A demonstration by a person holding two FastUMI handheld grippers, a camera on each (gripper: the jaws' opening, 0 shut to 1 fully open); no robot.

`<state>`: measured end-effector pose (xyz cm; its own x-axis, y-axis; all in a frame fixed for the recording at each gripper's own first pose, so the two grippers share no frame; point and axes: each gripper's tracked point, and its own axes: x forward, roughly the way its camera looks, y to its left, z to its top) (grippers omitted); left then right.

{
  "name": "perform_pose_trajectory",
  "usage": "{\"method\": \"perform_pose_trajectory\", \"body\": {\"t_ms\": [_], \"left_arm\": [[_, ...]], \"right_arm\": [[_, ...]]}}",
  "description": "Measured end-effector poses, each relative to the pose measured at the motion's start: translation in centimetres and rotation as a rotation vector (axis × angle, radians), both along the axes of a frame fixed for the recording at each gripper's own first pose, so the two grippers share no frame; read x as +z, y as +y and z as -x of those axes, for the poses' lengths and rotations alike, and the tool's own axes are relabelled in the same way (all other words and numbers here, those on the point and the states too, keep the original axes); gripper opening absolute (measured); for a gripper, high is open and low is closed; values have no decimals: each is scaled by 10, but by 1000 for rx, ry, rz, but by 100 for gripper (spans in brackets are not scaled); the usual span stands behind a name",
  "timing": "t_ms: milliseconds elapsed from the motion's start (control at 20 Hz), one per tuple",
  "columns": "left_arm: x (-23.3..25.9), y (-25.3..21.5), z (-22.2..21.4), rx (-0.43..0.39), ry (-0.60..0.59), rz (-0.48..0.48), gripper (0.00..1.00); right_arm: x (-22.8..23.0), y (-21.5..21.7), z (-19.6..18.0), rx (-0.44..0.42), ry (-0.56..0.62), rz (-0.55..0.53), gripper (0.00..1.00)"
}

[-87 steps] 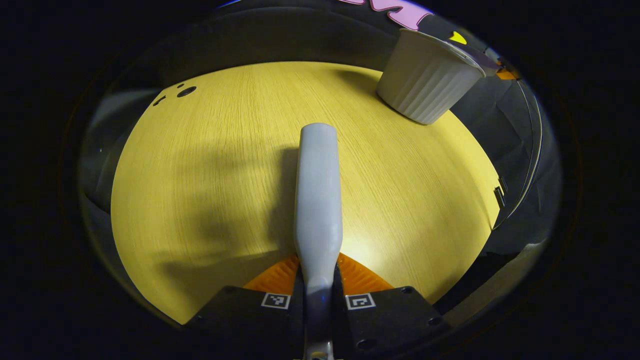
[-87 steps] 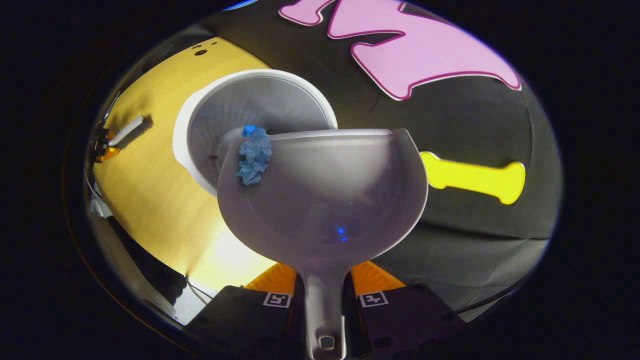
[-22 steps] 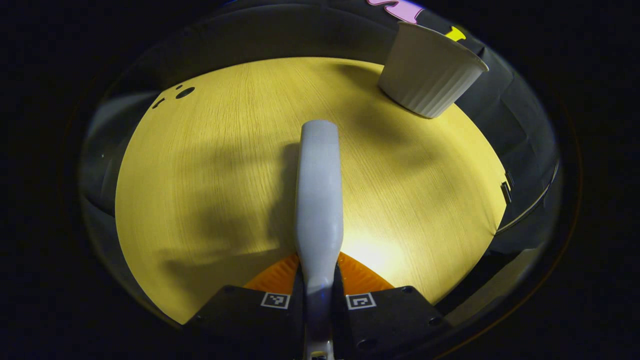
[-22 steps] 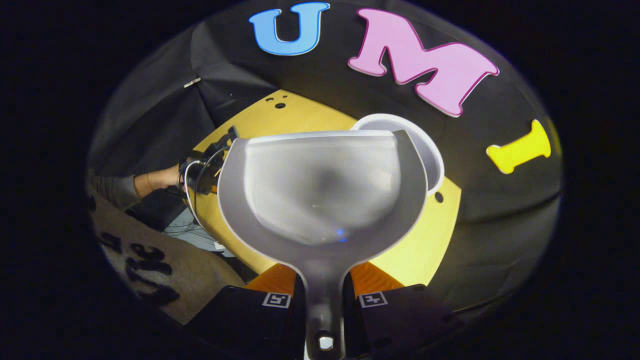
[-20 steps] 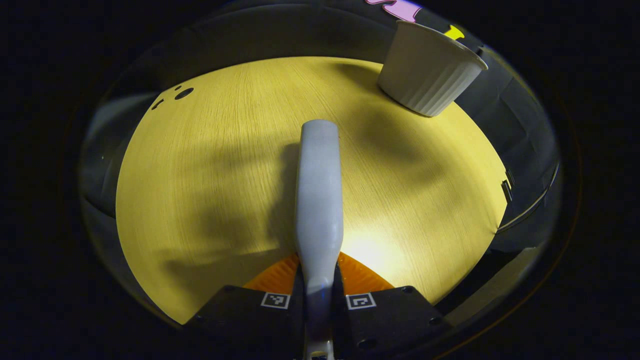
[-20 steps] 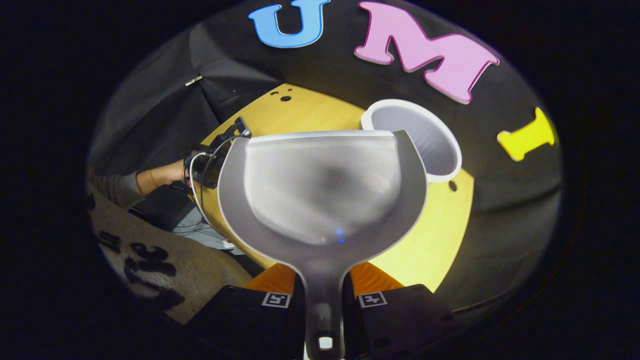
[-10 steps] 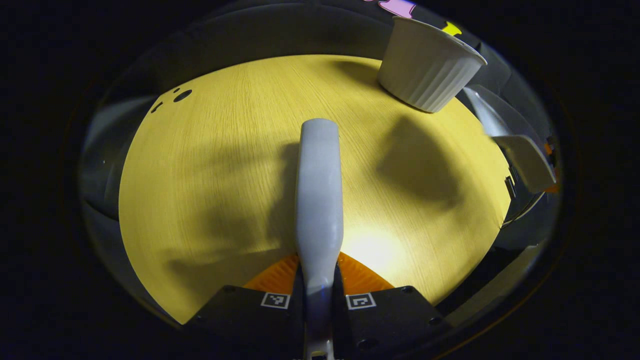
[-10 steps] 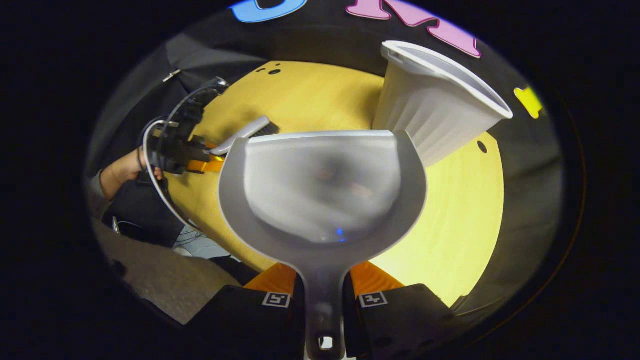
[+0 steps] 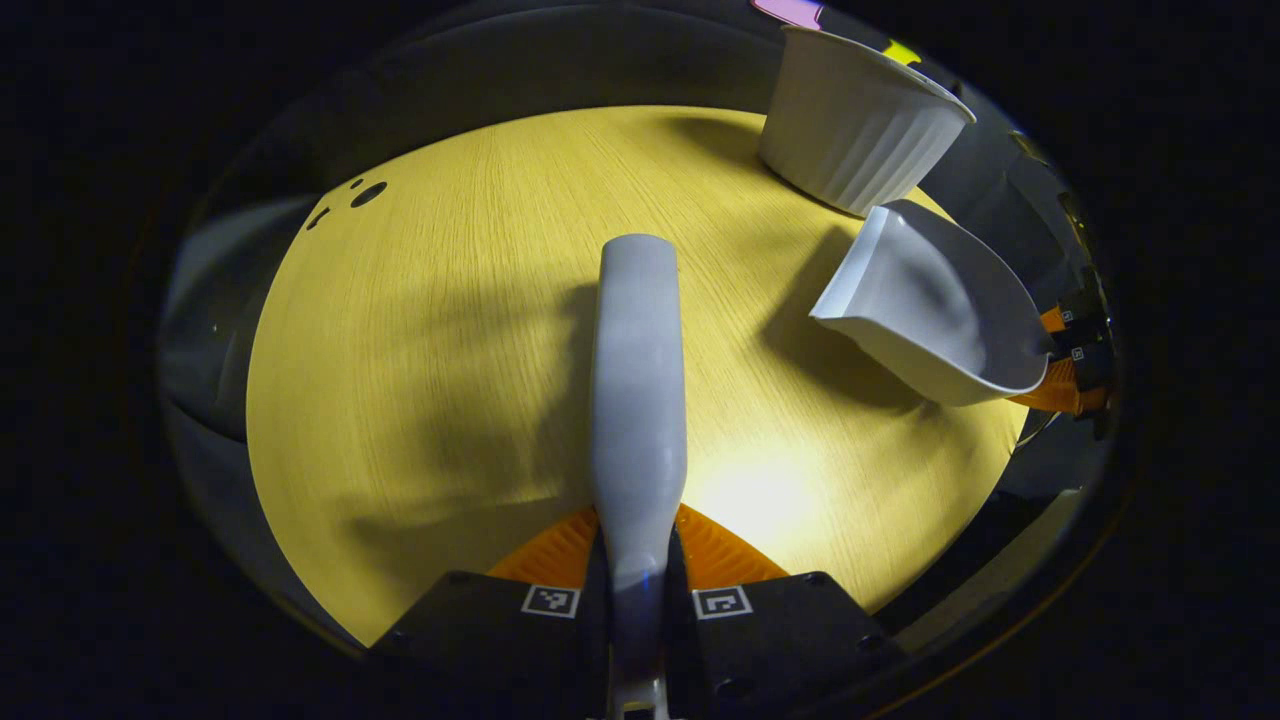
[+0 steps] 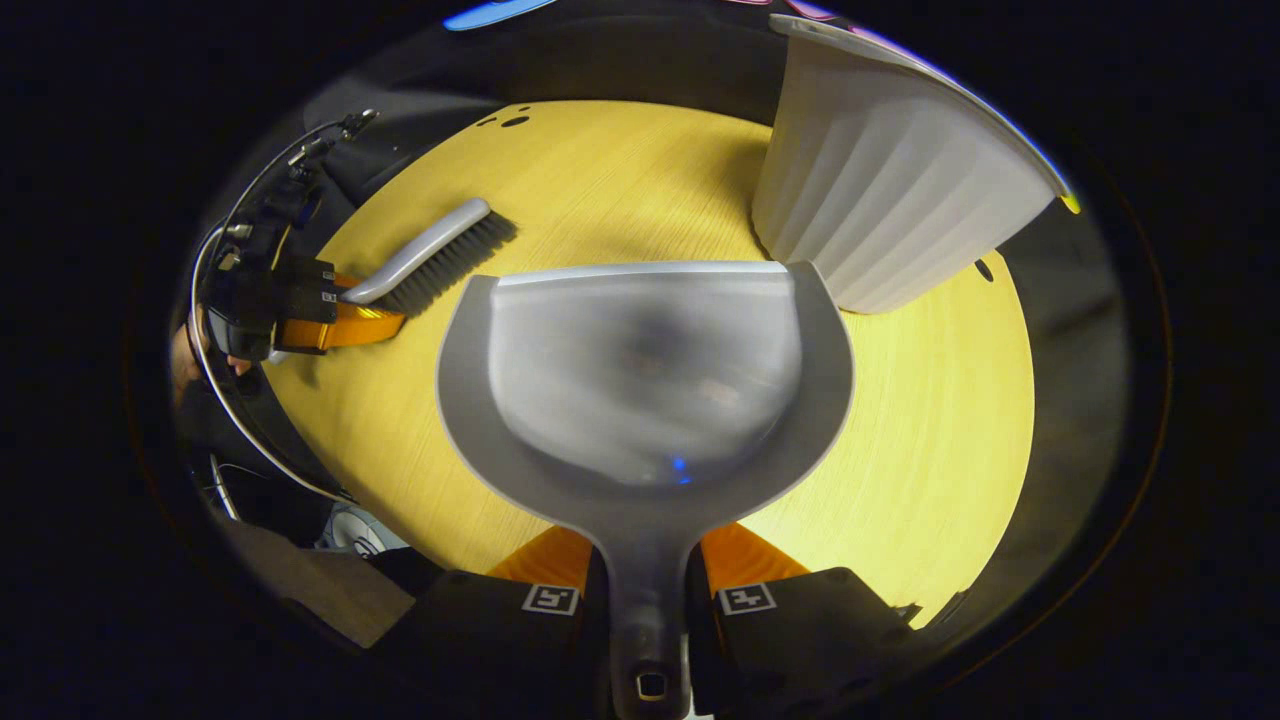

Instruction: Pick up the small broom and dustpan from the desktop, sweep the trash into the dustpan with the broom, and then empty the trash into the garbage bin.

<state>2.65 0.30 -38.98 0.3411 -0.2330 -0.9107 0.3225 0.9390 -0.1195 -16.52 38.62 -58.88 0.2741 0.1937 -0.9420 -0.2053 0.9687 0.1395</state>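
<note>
Dustpan (image 10: 645, 380) first: your right gripper (image 10: 648, 590) has its handle pinched tight between both fingers, pan empty, mouth pointing away from you toward the far edge of the desktop (image 10: 900, 420), long axis running straight out from the fingers; it hangs above the wood near the right edge, just short of the garbage bin (image 10: 880, 190); with no trash visible on the wood or in the pan, you look to be past the emptying; what is left is to set both tools down flat, so lower the pan level and ease the fingers apart only once it rests. Your left gripper (image 9: 637, 590) clamps the small broom (image 9: 638, 400) by its handle; the broom lies low over the middle of the desktop (image 9: 420, 380), head pointing toward the far edge; beyond it, the white ribbed bin (image 9: 860, 125) stands upright at the far right corner.
</note>
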Motion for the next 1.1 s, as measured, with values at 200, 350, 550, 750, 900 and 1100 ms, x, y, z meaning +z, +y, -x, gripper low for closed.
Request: {"method": "perform_pose_trajectory", "body": {"t_ms": [200, 350, 550, 750, 900, 1100], "left_arm": [[-1, 0, -1, -3, 15, -7, 28], [0, -2, 1, 10, 39, -19, 30], [4, -10, 8, -22, 60, -44, 38], [16, -14, 4, -30, 11, -70, 74], [37, -16, -1, -29, -42, -85, 83], [78, -21, -14, -6, -179, -62, 84]], "right_arm": [[-12, 8, 3, 1, 22, -9, 36], [-9, 12, 2, -39, 24, -59, 40], [-1, 14, -4, -93, 20, -113, 43], [4, 8, -1, -95, 10, -109, 63], [18, 3, 3, -106, -11, -117, 74], [55, -1, -4, -146, -105, -161, 94]]}}
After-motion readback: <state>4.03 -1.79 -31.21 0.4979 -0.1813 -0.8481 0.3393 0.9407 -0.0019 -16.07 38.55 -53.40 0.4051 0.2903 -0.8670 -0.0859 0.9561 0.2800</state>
